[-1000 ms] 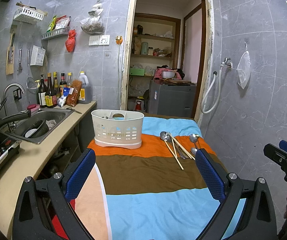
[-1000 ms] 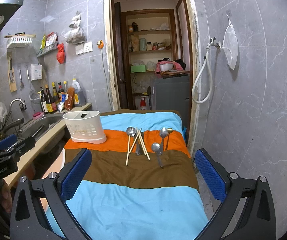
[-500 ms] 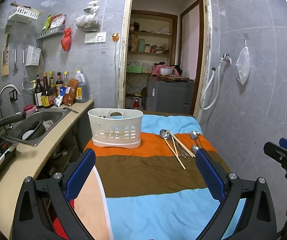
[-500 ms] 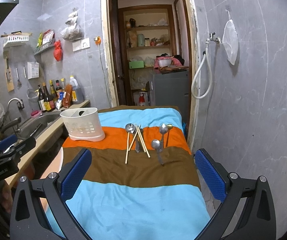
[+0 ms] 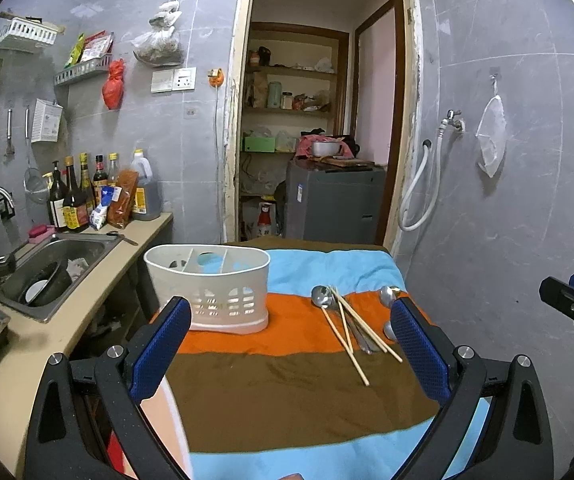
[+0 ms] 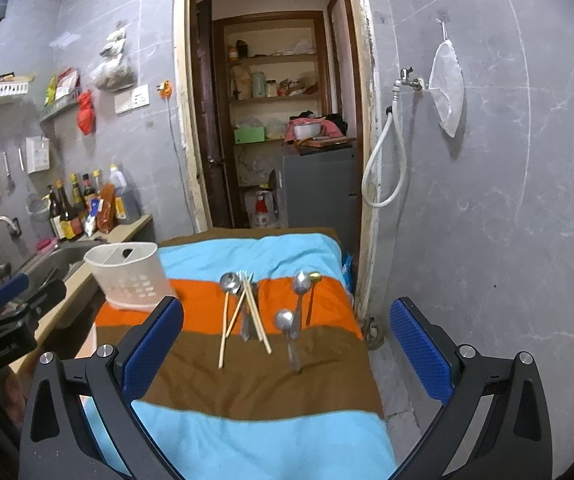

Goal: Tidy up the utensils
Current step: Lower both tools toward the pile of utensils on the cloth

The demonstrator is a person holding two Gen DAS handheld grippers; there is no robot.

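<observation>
A white slotted utensil caddy (image 5: 211, 288) stands on the orange stripe of a striped cloth (image 5: 287, 384) on the table; it also shows in the right wrist view (image 6: 131, 276). Right of it lie wooden chopsticks (image 5: 357, 330), a spoon (image 5: 321, 296) and more metal spoons (image 6: 289, 324). My left gripper (image 5: 293, 336) is open and empty, above the near part of the cloth, short of the caddy. My right gripper (image 6: 287, 344) is open and empty, facing the chopsticks (image 6: 247, 312) and spoons from a distance.
A counter with a sink (image 5: 47, 268) and sauce bottles (image 5: 75, 196) runs along the left. A doorway (image 5: 315, 128) with a grey appliance lies behind the table. A tiled wall with a tap and hose (image 6: 387, 148) is close on the right.
Both grippers have moved forward toward the far end of the table; the caddy and utensils look larger and nearer. The utensils have not moved.
</observation>
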